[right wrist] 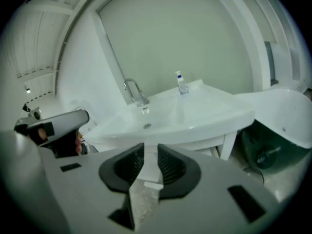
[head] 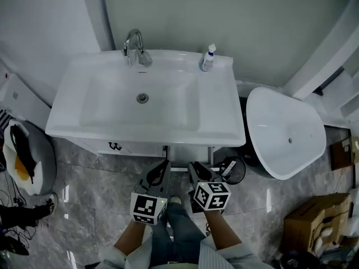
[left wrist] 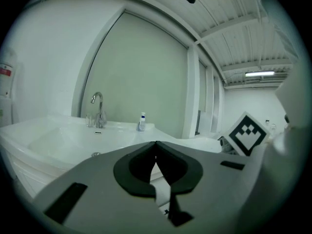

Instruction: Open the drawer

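The white vanity with its basin [head: 73, 94] stands against the wall, and only a thin strip of its drawer front [head: 126, 147] shows under the rim in the head view. Both grippers hang side by side in front of that strip, apart from it, pointing toward the vanity. My left gripper [head: 164, 166] has its jaw tips touching, shut on nothing [left wrist: 156, 144]. My right gripper [head: 193, 167] shows a narrow gap between its ribbed pads, open with nothing in it [right wrist: 150, 147]. In the right gripper view the vanity [right wrist: 195, 126] lies ahead and slightly below.
A chrome faucet [head: 134, 46] and a small bottle [head: 208, 58] sit on the back of the basin. A white tub [head: 286, 133] stands to the right, with a black round bin [head: 233, 170] beside the vanity's leg. A cardboard box [head: 317, 223] sits at the lower right, a penguin-shaped cushion [head: 25, 158] at the left.
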